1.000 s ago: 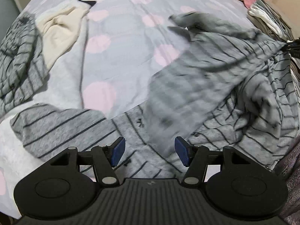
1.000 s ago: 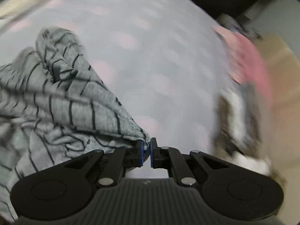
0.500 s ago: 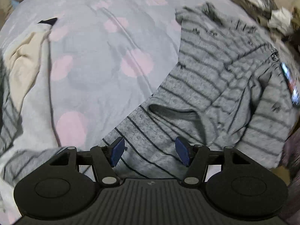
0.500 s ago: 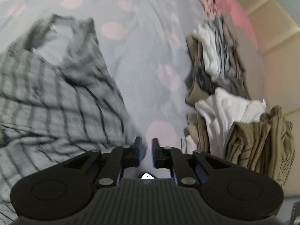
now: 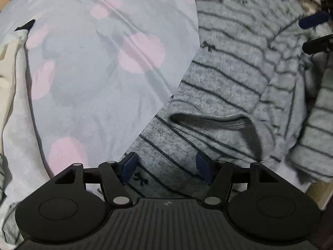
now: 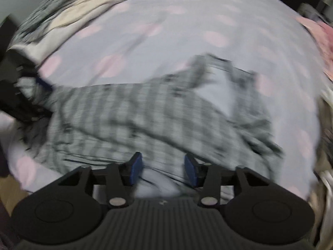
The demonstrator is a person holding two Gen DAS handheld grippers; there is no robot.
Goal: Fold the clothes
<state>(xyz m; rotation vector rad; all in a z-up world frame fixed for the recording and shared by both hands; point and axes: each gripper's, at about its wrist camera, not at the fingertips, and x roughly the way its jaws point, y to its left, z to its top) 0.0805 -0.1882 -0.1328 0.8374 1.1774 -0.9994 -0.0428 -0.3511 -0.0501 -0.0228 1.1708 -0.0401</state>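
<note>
A grey knit top with thin dark stripes (image 5: pixel 233 79) lies spread on the bed, one cuff (image 5: pixel 210 123) gaping toward me. My left gripper (image 5: pixel 166 169) hovers open just above its near edge, nothing between the blue pads. In the right wrist view the same striped top (image 6: pixel 129 112) is blurred and lies flat below my right gripper (image 6: pixel 163 170), which stands open and holds nothing. The right gripper's fingers (image 5: pixel 314 19) show at the far right of the left wrist view. The left gripper's dark body (image 6: pixel 18 95) sits at the left edge of the right wrist view.
The bedsheet (image 5: pixel 93 73) is pale lilac with pink dots. A cream garment (image 5: pixel 8 62) lies at the left, and a pile of clothes (image 6: pixel 68 14) sits at the back left. Pink fabric (image 6: pixel 324 33) and more laundry crowd the right edge.
The right gripper, shut on the striped top's edge a second ago, has opened and let it go. The top now lies flat on the bed. The left gripper moved closer over it.
</note>
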